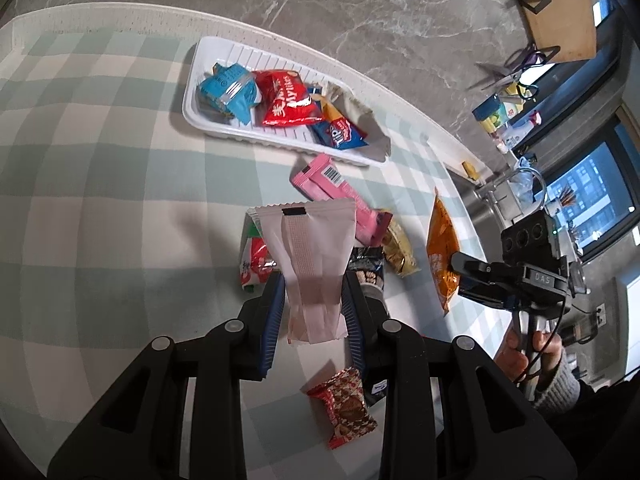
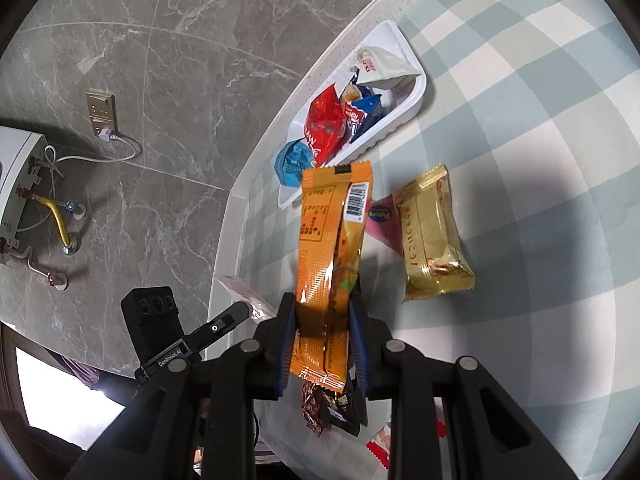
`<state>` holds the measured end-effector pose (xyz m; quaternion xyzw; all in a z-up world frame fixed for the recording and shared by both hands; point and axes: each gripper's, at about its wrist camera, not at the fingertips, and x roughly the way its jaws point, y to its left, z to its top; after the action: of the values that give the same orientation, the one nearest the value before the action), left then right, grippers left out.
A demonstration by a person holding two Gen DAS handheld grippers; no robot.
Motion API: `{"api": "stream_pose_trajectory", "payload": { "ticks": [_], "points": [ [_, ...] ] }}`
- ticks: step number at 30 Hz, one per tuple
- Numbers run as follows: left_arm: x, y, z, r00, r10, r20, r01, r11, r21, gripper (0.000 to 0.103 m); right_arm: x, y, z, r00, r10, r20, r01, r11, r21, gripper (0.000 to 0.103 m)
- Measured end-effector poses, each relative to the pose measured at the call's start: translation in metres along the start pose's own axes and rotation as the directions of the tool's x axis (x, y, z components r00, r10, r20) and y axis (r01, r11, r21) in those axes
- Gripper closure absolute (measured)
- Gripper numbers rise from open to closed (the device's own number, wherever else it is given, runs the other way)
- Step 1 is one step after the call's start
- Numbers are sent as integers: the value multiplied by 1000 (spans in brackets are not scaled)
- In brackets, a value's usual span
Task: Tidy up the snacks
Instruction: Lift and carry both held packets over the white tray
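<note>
Checked tablecloth (image 1: 100, 160), grey marble wall (image 1: 360, 0), window (image 1: 588, 200)

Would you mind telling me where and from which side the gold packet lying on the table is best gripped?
Grip the gold packet across its narrow width at the flat crimped end nearest the camera, coming from above. It lies flat with a puffy middle that could slip, and that near end is bare, while its far end lies over the pink packet.
</note>
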<state>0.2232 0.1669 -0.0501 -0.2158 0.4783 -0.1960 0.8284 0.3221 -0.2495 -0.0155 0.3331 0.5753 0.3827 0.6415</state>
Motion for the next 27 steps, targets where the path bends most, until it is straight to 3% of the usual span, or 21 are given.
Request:
{"api": "stream_pose_trajectory", "payload": {
  "ticks": [17,27],
  "points": [
    [-8,-3,35,999,-26,43,27,1000,-16,76,-2,9,32,1000,23,3,-23,1000,-16,75],
    [2,2,80,998,-36,54,37,999,-15,76,11,25,68,1000,25,-10,-25,998,-54,75]
  ]
}}
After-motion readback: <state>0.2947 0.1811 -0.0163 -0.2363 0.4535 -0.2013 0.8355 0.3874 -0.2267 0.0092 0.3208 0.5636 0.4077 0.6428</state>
